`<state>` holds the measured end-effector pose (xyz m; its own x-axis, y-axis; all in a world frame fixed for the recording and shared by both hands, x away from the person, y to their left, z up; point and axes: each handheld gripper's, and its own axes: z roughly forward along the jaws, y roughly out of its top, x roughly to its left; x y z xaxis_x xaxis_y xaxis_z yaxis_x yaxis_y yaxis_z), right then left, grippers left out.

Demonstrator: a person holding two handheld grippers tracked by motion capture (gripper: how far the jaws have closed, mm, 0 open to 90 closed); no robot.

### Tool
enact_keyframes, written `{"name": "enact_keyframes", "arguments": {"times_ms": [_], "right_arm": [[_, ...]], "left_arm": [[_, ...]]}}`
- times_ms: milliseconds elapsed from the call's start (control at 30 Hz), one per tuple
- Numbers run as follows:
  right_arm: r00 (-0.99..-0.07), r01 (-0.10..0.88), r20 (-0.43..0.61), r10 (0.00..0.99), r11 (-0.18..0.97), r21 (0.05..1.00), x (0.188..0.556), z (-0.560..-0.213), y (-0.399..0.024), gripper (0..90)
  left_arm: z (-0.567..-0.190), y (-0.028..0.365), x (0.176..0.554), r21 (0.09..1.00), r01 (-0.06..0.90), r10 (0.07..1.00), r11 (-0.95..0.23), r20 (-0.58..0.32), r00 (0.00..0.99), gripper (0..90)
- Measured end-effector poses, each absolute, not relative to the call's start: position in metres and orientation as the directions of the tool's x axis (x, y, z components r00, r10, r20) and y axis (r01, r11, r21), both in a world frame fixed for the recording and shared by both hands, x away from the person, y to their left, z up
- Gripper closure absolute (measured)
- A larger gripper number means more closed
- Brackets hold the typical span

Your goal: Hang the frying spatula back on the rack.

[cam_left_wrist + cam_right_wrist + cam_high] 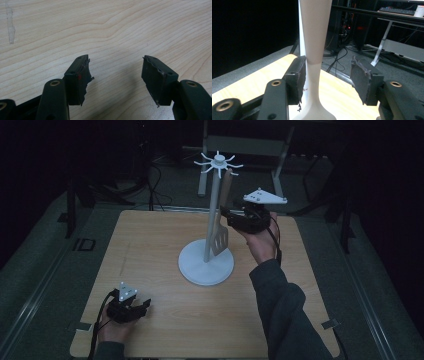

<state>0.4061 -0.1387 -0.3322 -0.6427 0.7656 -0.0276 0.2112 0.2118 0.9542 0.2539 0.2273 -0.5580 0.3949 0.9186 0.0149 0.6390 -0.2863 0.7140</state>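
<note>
On the white rack (206,262) hangs a spatula (220,232) between the right gripper's (226,215) wide-open jaws.

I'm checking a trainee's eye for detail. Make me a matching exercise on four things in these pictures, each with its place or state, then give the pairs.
Things:
1. spatula
2. white rack
3. left tongs
4. right tongs

Places or states:
A. stands in the middle of the wooden table
B. open and unloaded, low over the table's near left corner
C. hangs from a hook, blade down beside the pole
D. open, jaws either side of a handle, one pad apart from it

Pairs: 1-C, 2-A, 3-B, 4-D
</note>
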Motion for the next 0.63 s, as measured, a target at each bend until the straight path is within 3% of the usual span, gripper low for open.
{"name": "enact_keyframes", "arguments": {"times_ms": [633], "right_arm": [[-0.622, 0.252, -0.013, 0.783, 0.216, 0.943, 0.393, -0.350, -0.163, 40.7]], "left_arm": [[-0.558, 0.228, 0.254, 0.714, 0.640, 0.919, -0.283, 0.012, 0.394, 39.5]]}}
